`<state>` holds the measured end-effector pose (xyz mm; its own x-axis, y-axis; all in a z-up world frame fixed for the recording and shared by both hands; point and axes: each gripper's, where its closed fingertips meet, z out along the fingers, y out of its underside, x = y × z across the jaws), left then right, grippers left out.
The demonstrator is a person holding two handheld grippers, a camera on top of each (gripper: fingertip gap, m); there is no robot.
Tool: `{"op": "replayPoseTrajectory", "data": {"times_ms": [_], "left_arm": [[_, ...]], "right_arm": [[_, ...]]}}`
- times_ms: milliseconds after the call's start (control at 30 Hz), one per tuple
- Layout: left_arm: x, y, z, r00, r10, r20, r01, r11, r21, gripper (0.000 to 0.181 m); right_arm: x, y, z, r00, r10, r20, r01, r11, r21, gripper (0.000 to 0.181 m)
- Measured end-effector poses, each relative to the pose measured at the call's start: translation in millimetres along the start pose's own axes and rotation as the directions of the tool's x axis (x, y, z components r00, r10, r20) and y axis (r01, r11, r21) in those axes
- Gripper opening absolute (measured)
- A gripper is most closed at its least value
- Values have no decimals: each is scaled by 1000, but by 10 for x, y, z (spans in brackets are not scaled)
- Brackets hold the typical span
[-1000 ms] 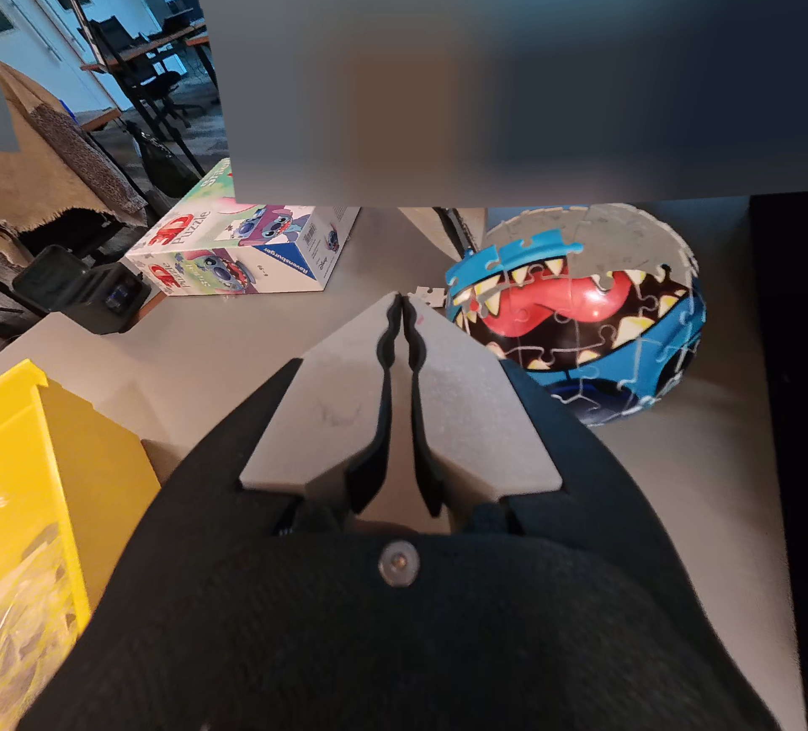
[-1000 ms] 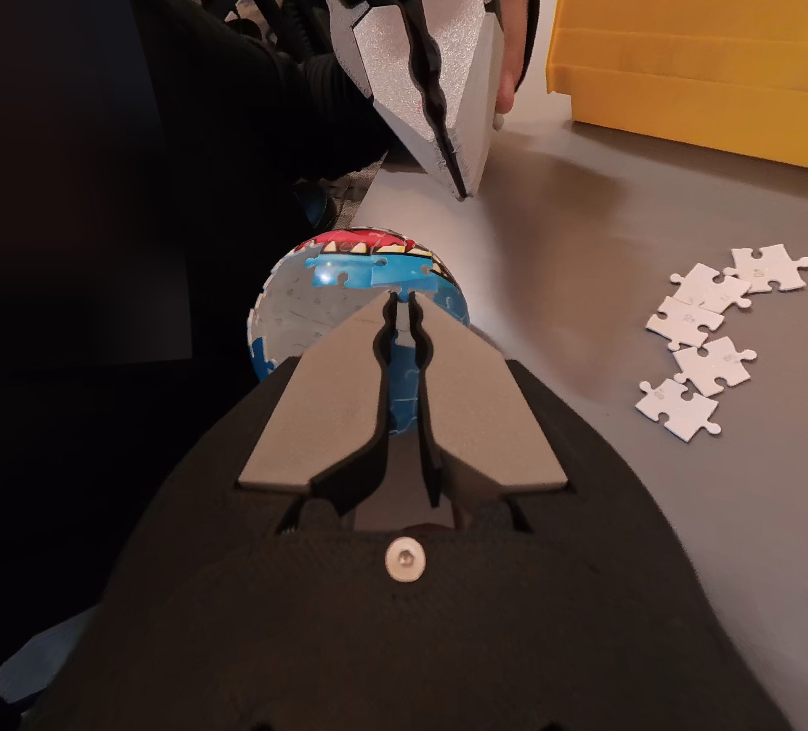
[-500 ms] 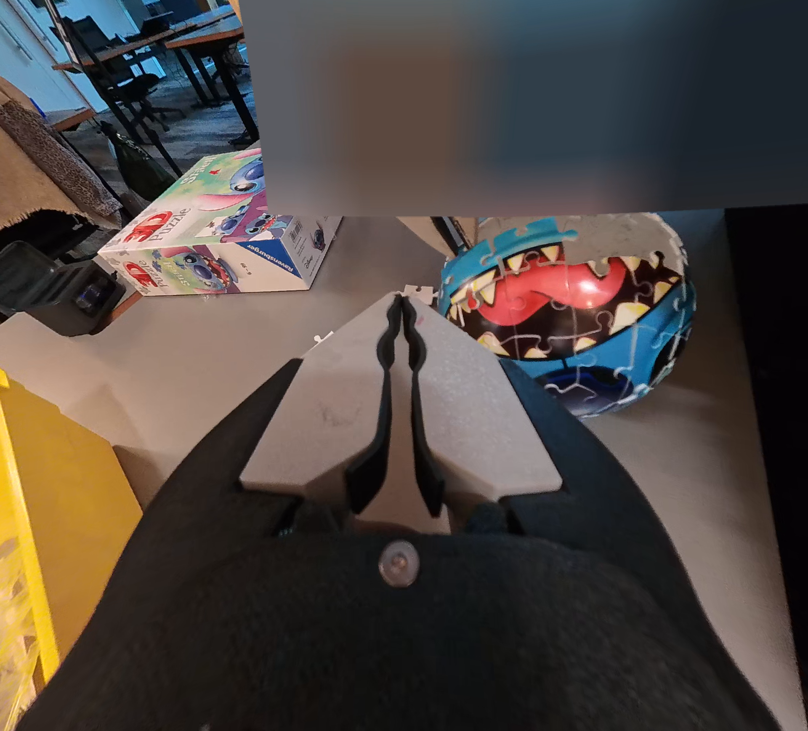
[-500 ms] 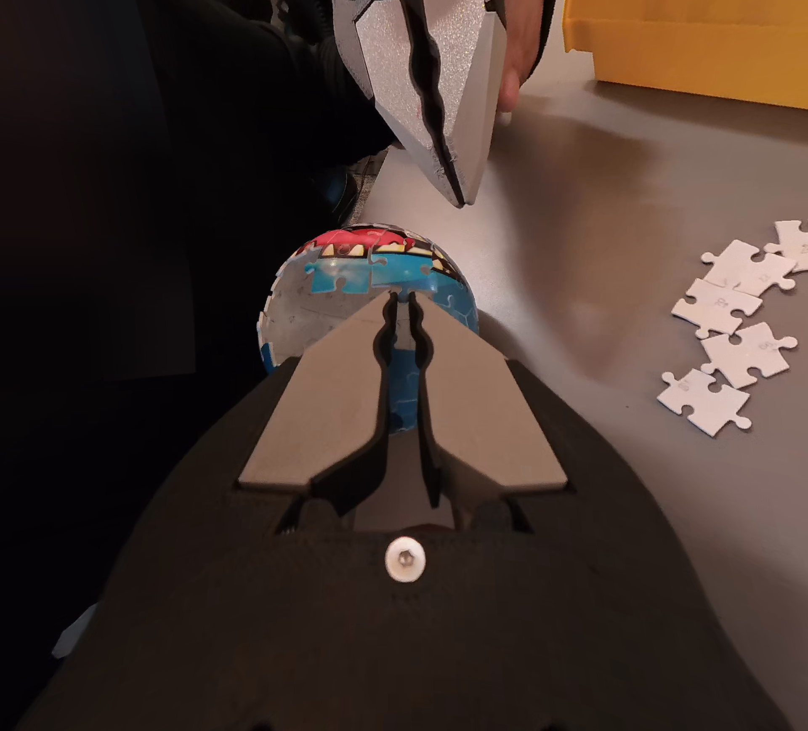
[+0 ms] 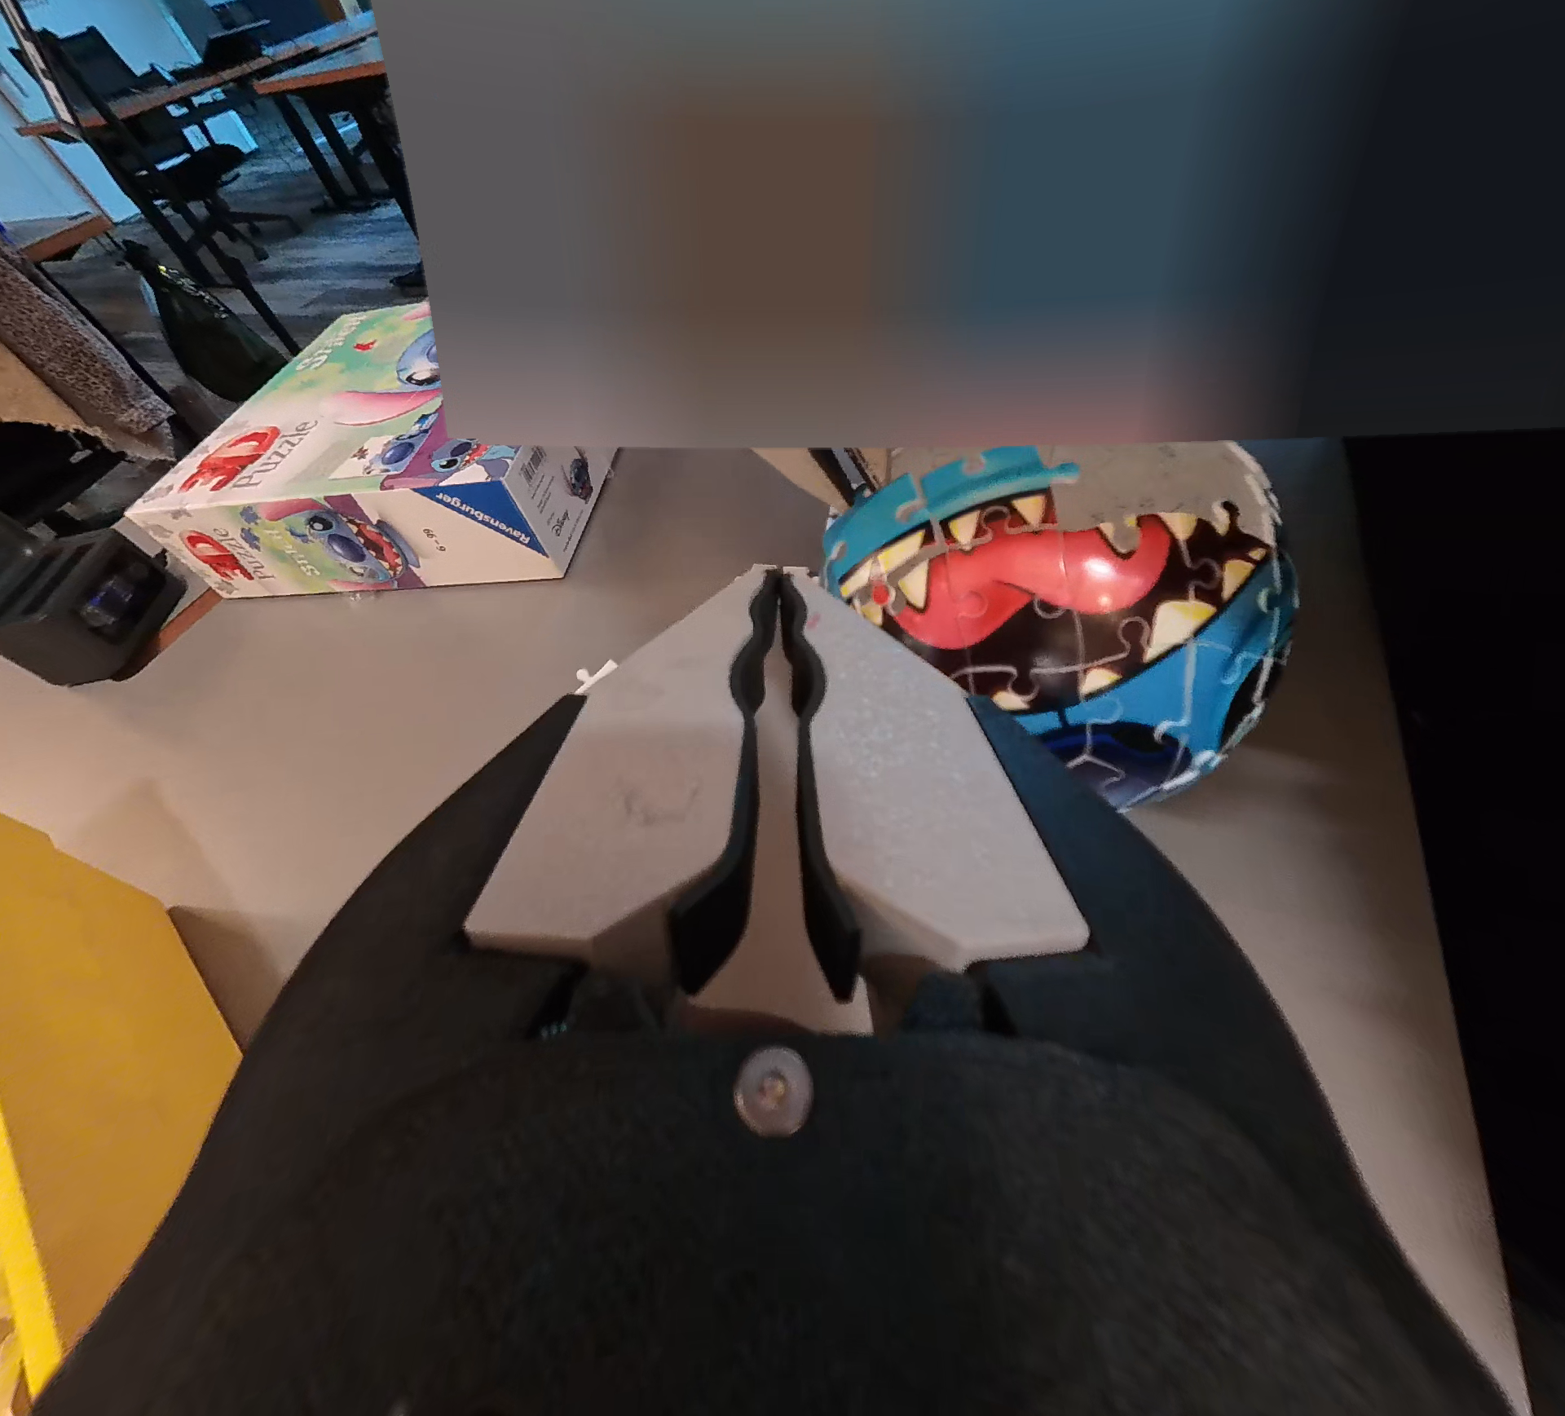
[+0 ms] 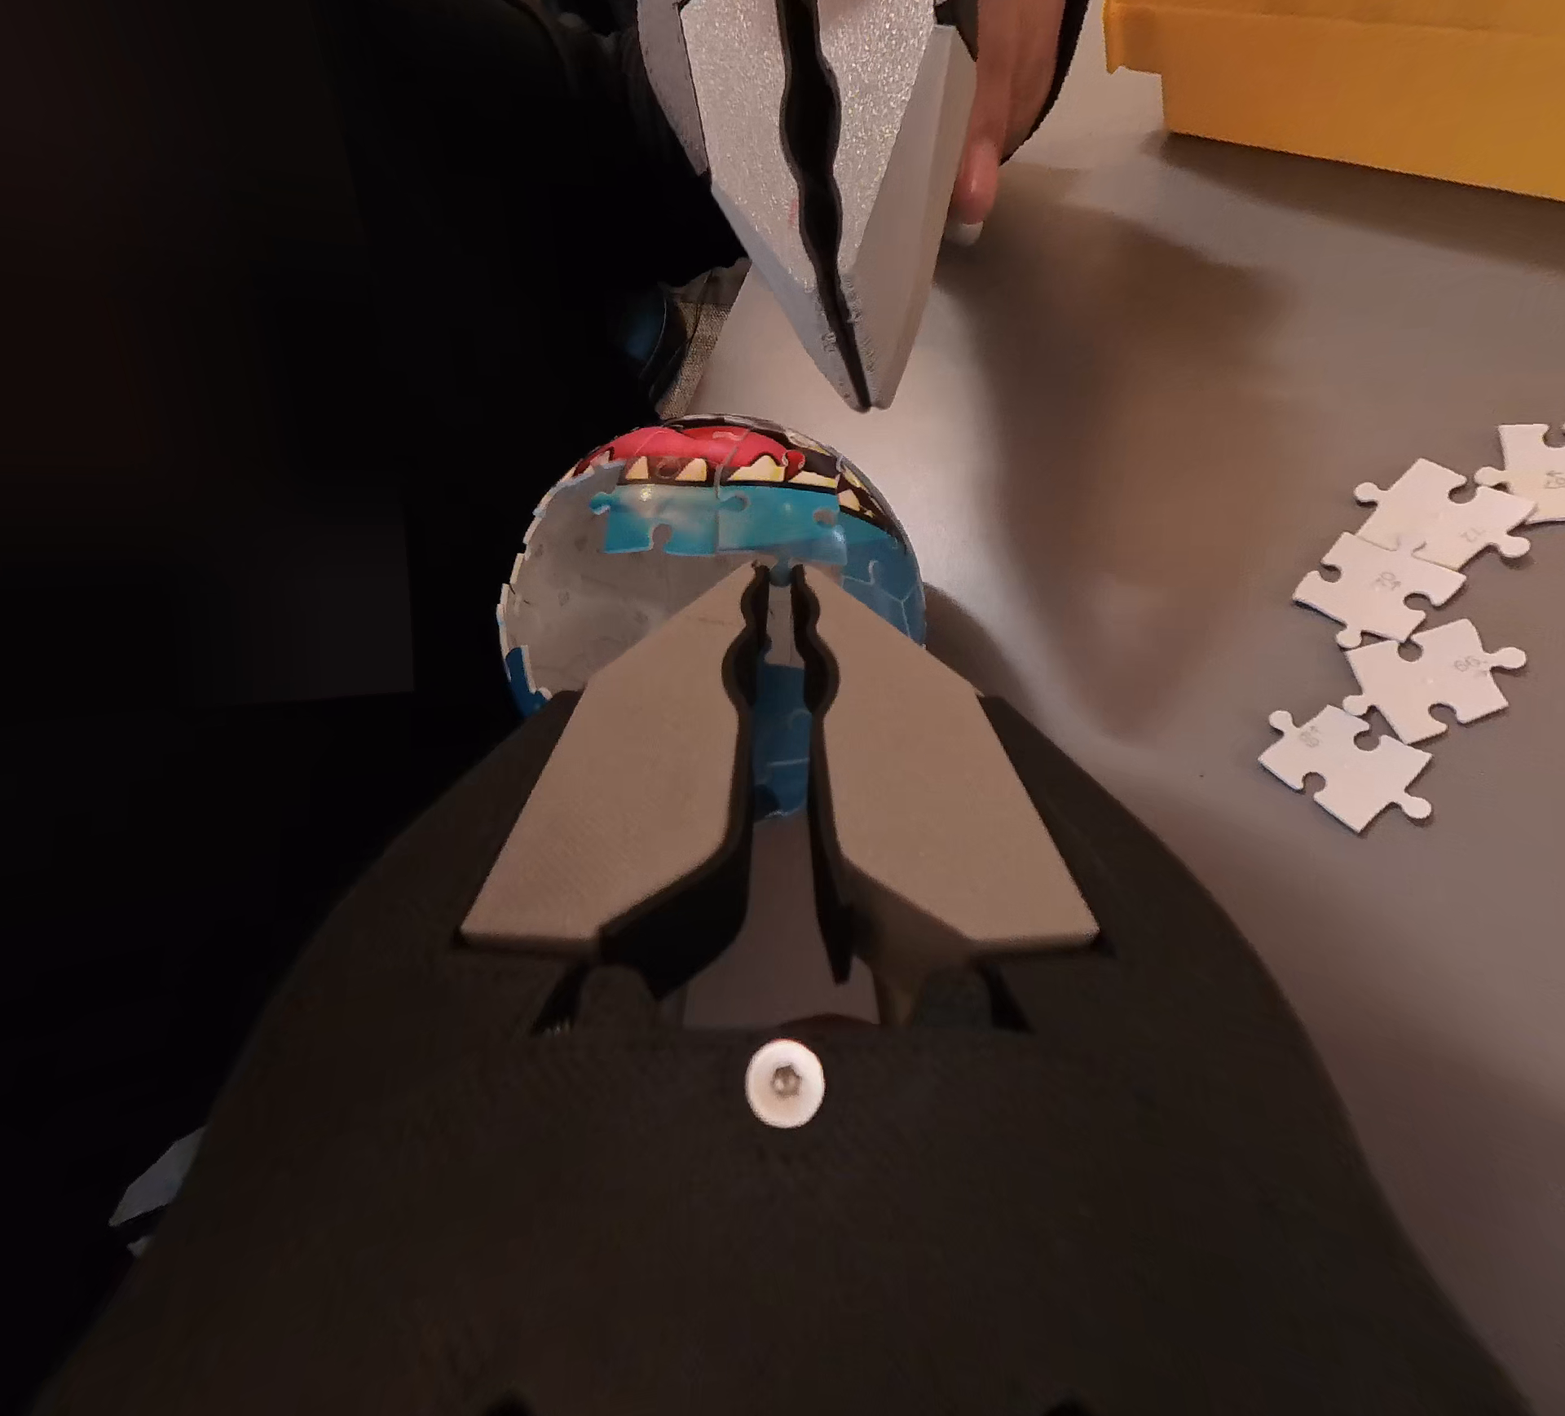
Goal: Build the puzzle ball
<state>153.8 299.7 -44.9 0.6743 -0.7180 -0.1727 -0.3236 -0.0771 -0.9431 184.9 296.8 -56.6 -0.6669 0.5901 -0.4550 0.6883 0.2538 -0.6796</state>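
Note:
The partly built puzzle ball [image 5: 1067, 613], blue with a red tongue and teeth, rests on the grey table; its open, unfinished side faces my right gripper [image 6: 593, 613]. My left gripper [image 5: 781, 577] is shut with nothing seen in it, just left of the ball. In the right wrist view it [image 6: 859, 393] hangs tip-down just above the ball. My right gripper [image 6: 779, 572] is shut on a thin puzzle piece [image 6: 777, 626], held edge-on right at the ball's open rim. Several loose white pieces [image 6: 1397, 638] lie face-down to the right.
The puzzle box [image 5: 373, 511] stands at the back left, with a black device [image 5: 76, 605] beside it. A yellow bin [image 6: 1355, 20] sits behind the loose pieces and shows in the left wrist view [image 5: 85, 1036]. A small piece [image 5: 597, 672] lies by my left fingers. A person's dark clothing fills the left. The gap from one gripper's tips to the other's is roughly 4 cm.
My left gripper has come lower and closer to the ball's top. My right gripper stays at the ball's open rim with the piece, shifted slightly left.

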Motion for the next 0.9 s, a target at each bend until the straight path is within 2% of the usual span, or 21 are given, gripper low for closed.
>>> {"op": "replayPoseTrajectory", "data": {"times_ms": [400, 733, 900], "left_arm": [[114, -61, 57, 995, -5, -102, 4, 1000, -5, 0], [80, -32, 59, 992, -18, -126, 13, 999, -40, 0], [135, -67, 26, 978, -60, -199, 53, 998, -41, 0]], "right_arm": [[-22, 3, 6, 1000, -3, 5, 3, 999, -33, 2], [-18, -5, 7, 1000, 0, 15, 0, 999, -40, 2], [-22, 7, 10, 1000, 0, 17, 0, 999, -47, 2]]}}
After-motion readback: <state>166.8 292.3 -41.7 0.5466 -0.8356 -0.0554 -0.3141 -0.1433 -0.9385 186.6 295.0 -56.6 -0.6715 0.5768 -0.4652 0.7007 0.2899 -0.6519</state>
